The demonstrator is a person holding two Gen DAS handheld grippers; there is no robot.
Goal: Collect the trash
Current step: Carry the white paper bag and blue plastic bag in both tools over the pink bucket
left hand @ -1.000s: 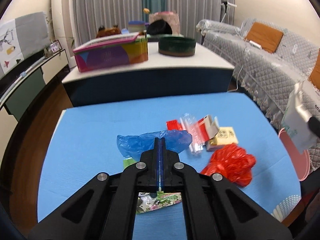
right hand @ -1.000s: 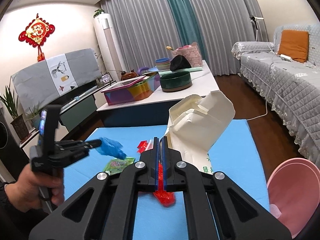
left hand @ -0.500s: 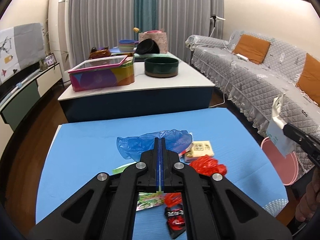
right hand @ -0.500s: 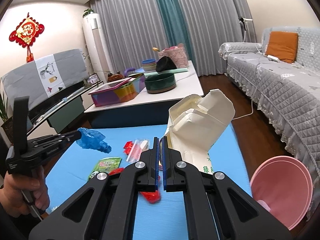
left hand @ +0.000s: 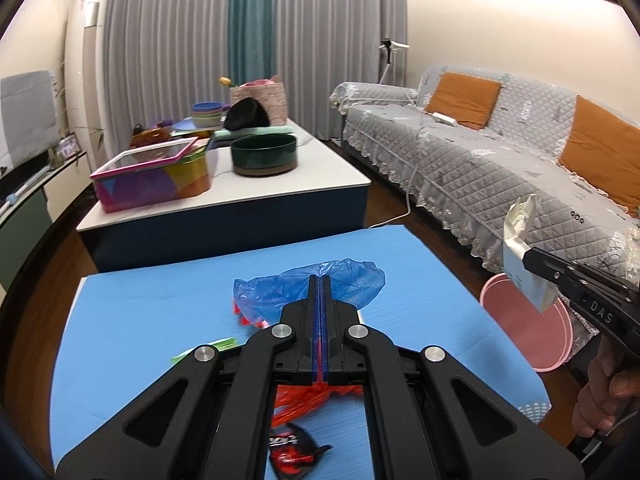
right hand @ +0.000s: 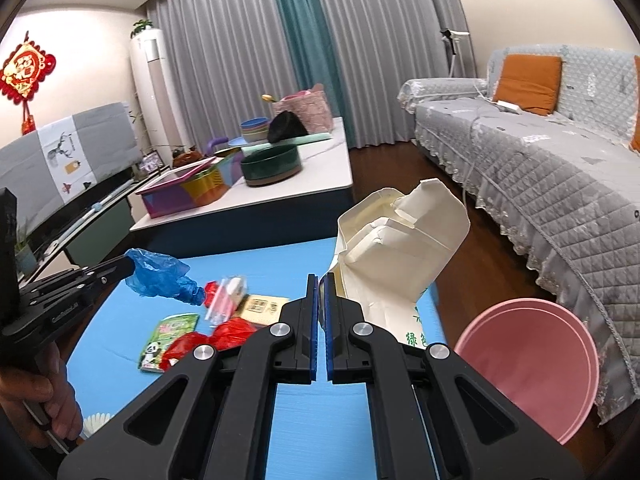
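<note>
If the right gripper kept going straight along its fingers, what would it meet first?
Probably the blue table top just past the white carton that the right gripper already holds; the pink bin sits off to its right. Depth is uncertain.

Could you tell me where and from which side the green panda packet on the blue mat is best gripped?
The green panda packet lies flat; its right edge touches the red plastic bag. I would pinch its free left edge, coming low from the left.
</note>
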